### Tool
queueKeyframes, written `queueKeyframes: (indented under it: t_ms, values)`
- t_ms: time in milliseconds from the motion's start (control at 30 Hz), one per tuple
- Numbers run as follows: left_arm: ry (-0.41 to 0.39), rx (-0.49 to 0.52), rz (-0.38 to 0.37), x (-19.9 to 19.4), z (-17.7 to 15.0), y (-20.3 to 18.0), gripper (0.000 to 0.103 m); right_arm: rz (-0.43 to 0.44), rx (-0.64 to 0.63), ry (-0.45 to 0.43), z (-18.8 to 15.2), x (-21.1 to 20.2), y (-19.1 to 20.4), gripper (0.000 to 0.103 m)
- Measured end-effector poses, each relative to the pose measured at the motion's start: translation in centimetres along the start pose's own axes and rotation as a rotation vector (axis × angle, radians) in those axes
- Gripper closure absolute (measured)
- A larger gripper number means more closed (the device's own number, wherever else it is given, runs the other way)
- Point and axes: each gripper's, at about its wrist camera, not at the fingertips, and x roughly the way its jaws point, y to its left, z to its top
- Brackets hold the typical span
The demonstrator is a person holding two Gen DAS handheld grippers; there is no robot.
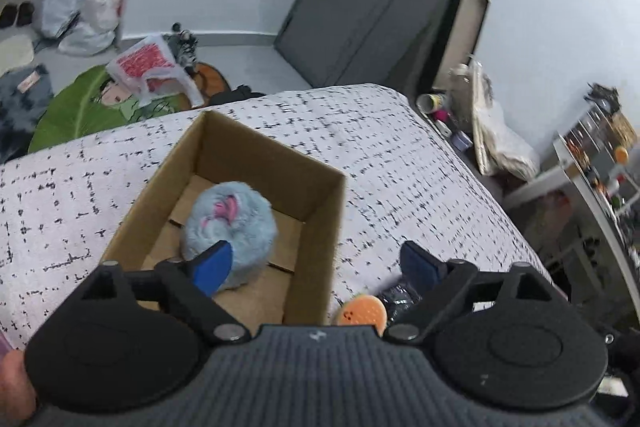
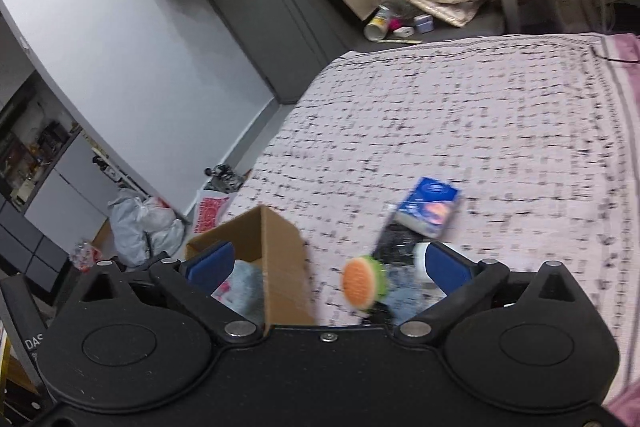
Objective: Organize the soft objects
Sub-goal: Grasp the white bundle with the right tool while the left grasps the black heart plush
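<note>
An open cardboard box [image 1: 316, 199] stands on the bed and holds a fluffy light-blue plush [image 1: 230, 219]. My left gripper [image 1: 316, 263] is open and empty, above the box's right wall; one fingertip is over the plush. Right of the box lie an orange-and-green soft toy [image 1: 362, 311] and a dark crinkled packet [image 1: 394, 301]. In the right wrist view my right gripper [image 2: 328, 263] is open and empty above the box [image 2: 280, 267] and the orange-and-green toy [image 2: 362, 283]. A blue packet [image 2: 428, 205], the dark packet [image 2: 396, 241] and a white round object [image 2: 420, 261] lie nearby.
The bed has a white cover with black flecks [image 1: 400, 167] and a pink edge [image 2: 624, 75]. The floor beside it holds plastic bags [image 1: 80, 11], a green leaf-shaped mat [image 1: 80, 107] and clutter [image 2: 400, 23]. A grey wardrobe [image 1: 360, 7] and a shelf unit [image 1: 600, 155] stand beyond.
</note>
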Motion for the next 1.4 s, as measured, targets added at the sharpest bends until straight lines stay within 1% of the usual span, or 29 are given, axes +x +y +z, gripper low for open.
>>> queueKeyframes:
  t_ms: [267, 400, 467, 567, 633, 700, 767, 800, 900, 967, 1067, 1167, 1233, 1267, 1333, 1367, 1400]
  values:
    - [0.035, 0.098, -0.024, -0.2, -2.1, -2.0, 0.008, -0.052, 0.049, 0.031, 0.0, -1.7, -3.3, 0.000]
    - [0.077, 0.190, -0.026, 0.2, -3.0, -3.5, 0.008, -0.077, 0.080, 0.036, 0.0, -2.0, -4.8, 0.000]
    - [0.089, 0.218, -0.034, 0.4, -3.6, -4.0, 0.008, -0.081, 0.103, 0.028, -0.1, -2.0, -5.7, 0.000]
    - [0.106, 0.263, -0.047, 0.7, -4.7, -4.7, 0.008, -0.073, 0.159, 0.029, -0.5, -1.7, -7.3, 0.000]
    - [0.119, 0.290, -0.038, 1.0, -5.5, -5.0, 0.008, -0.076, 0.191, 0.038, -0.8, -1.2, -8.2, 0.000]
    - [0.146, 0.310, -0.020, 1.4, -6.2, -5.2, 0.009, -0.079, 0.206, 0.047, -1.1, -0.8, -8.8, 0.000]
    - [0.178, 0.326, -0.022, 2.0, -6.8, -5.5, 0.010, -0.082, 0.216, 0.054, -1.3, -0.4, -9.2, 0.000]
    - [0.182, 0.338, -0.013, 2.2, -7.1, -5.6, 0.011, -0.083, 0.220, 0.059, -1.4, -0.1, -9.4, 0.000]
    - [0.161, 0.388, 0.013, 2.3, -7.8, -6.4, 0.011, -0.073, 0.227, 0.074, -1.6, 0.6, -9.8, 0.000]
    - [0.142, 0.403, 0.027, 2.2, -8.0, -6.8, 0.013, -0.061, 0.229, 0.080, -1.7, 1.2, -10.0, 0.000]
    - [0.126, 0.425, 0.014, 2.0, -8.4, -7.5, 0.014, -0.051, 0.231, 0.095, -1.7, 2.2, -10.4, 0.001]
    - [0.143, 0.425, 0.005, 2.1, -8.8, -8.0, 0.019, -0.045, 0.234, 0.111, -1.9, 3.1, -10.9, 0.001]
    - [0.143, 0.438, -0.005, 2.0, -9.3, -8.5, 0.019, -0.035, 0.231, 0.117, -1.8, 3.6, -11.1, 0.001]
    - [0.157, 0.450, -0.011, 2.2, -9.7, -8.7, 0.020, -0.032, 0.229, 0.122, -1.8, 3.9, -11.3, 0.001]
    - [0.198, 0.444, -0.011, 3.1, -10.1, -8.7, 0.027, -0.020, 0.224, 0.131, -1.8, 4.6, -11.5, 0.002]
    - [0.222, 0.436, -0.007, 3.7, -10.4, -8.6, 0.034, -0.016, 0.221, 0.136, -1.8, 5.0, -11.6, 0.004]
    - [0.243, 0.430, 0.004, 4.3, -10.6, -8.4, 0.038, -0.008, 0.218, 0.141, -1.8, 5.4, -11.7, 0.006]
